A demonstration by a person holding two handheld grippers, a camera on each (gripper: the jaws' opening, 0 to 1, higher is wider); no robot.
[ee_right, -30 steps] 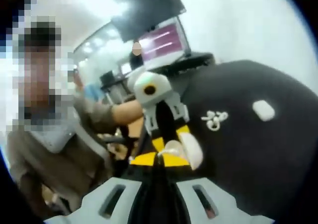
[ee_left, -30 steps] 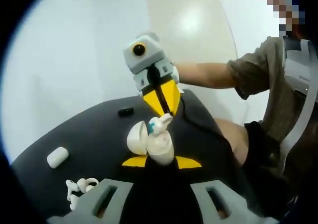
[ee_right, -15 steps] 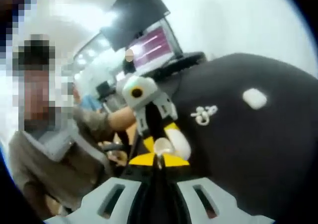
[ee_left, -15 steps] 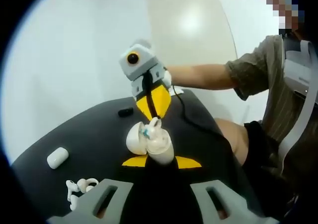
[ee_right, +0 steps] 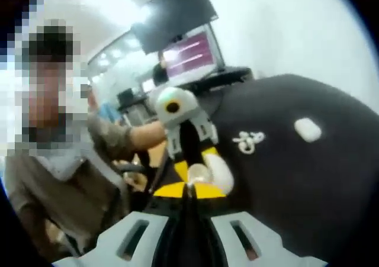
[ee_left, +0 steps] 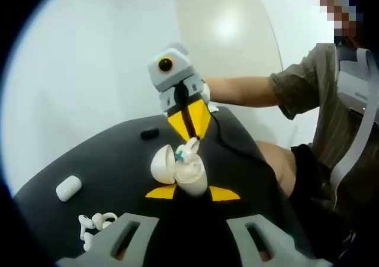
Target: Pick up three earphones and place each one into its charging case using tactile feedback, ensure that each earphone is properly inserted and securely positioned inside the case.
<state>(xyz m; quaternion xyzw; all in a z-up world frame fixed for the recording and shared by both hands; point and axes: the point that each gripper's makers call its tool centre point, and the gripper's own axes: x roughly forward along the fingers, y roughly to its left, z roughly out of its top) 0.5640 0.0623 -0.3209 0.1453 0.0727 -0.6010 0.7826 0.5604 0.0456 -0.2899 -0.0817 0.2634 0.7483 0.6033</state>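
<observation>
My left gripper (ee_left: pixel 192 193) is shut on an open white charging case (ee_left: pixel 190 178), whose lid (ee_left: pixel 162 165) is tipped to the left. My right gripper (ee_left: pixel 189 131) comes down from above with its yellow jaws shut on a white earphone (ee_left: pixel 190 147). The earphone's teal-tipped end sits at the case's mouth. In the right gripper view, the right gripper (ee_right: pixel 189 188) meets the case (ee_right: pixel 217 173) held by the left gripper (ee_right: pixel 198 160). The earphone itself is hidden there behind the jaws.
A black table (ee_left: pixel 106 160) carries a closed white case (ee_left: pixel 68 187), a small heap of loose white earphones (ee_left: pixel 95 224) and a small black object (ee_left: pixel 150 134). The person's sleeve and arm (ee_left: pixel 284 89) reach in from the right. Monitors (ee_right: pixel 189 54) stand beyond the table.
The right gripper swung a little left with the earphone, then back right over the case mouth. The left gripper and the case have stayed put.
</observation>
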